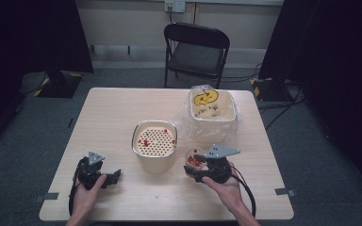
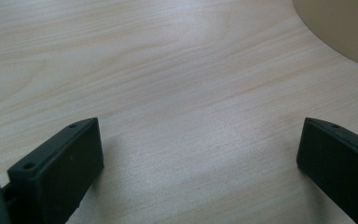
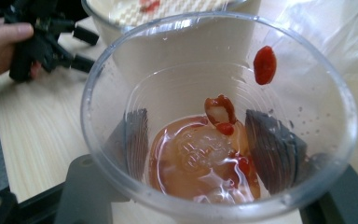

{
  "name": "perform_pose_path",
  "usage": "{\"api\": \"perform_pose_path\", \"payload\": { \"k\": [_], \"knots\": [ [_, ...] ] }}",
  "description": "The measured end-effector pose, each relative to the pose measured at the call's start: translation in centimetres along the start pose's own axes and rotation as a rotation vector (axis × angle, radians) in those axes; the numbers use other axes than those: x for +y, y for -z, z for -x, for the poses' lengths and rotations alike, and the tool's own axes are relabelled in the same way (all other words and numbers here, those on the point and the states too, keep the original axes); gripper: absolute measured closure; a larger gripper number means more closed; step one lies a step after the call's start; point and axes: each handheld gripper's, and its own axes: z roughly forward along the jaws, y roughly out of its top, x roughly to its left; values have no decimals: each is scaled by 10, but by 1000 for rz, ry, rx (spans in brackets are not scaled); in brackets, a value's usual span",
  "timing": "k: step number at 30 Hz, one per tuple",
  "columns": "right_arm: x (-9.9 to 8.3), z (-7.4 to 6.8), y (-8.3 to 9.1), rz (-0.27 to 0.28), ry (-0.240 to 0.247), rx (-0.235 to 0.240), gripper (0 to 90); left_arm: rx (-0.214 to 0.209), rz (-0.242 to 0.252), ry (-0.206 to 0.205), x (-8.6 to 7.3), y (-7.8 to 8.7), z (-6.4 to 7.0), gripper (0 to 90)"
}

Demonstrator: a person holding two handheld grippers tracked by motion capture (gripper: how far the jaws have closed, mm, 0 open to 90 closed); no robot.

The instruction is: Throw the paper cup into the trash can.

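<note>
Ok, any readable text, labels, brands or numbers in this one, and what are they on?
None can be read.
Far container in the plastic bag: a yellow graphic with black marks, no legible words.
Clear plastic cup in the right tool: no print.
Left tool: no markings.

Black folding chair [image 1: 197, 52] behind wooden table [image 1: 118, 108]

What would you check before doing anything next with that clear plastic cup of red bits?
1. Right gripper clamped on the clear plastic cup: ok, jaws press both sides.
2. Cup upright: ok.
3. Liquid and red berries inside the cup: ok; one berry sticks to the wall.
4. Cream perforated strainer bowl beside the cup: ok.
5. Left gripper free: ok, open over bare wooden table.
6. Grip firmness: cannot tell.
</note>
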Motion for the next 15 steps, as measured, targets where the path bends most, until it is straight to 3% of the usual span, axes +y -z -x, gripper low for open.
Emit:
{"api": "perform_pose_path", "payload": {
  "k": [7, 15],
  "knots": [
    [26, 1, 12, 39, 24, -30, 407, 0, -1, 0, 0, 0, 0, 0],
    [63, 2, 14, 31, 127, -106, 404, 0, 0, 0, 0, 0, 0, 0]
  ]
}}
